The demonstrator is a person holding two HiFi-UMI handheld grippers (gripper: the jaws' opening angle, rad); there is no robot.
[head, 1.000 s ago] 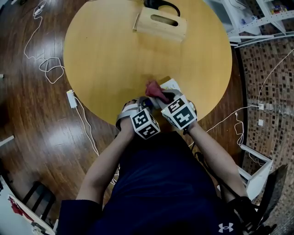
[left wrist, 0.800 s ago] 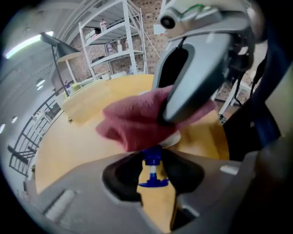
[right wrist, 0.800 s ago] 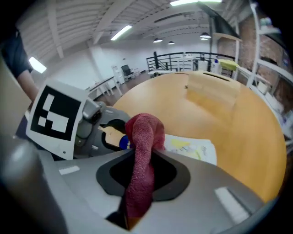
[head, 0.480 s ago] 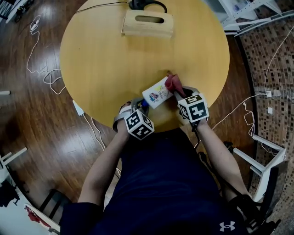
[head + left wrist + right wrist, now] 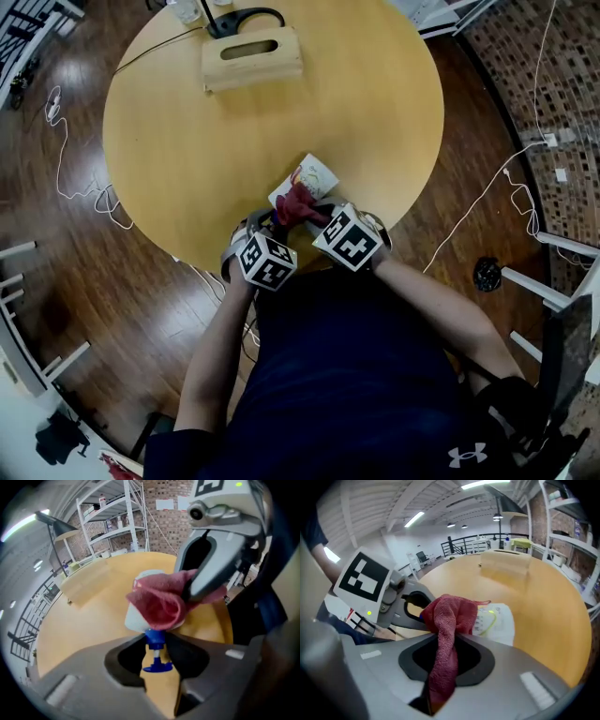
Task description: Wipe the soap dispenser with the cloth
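The right gripper (image 5: 446, 638), clamped on the cloth (image 5: 452, 613), has swept back to just ahead of the left gripper (image 5: 155, 641) (clamped on the soap dispenser (image 5: 132, 618) by its pump), which likely completes one wiping stroke.

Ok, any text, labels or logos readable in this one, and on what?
No words can be read.
soap dispenser: printed label, too blurred to read.
shirt logo: white emblem, no letters.
wall sheets: too small to read.
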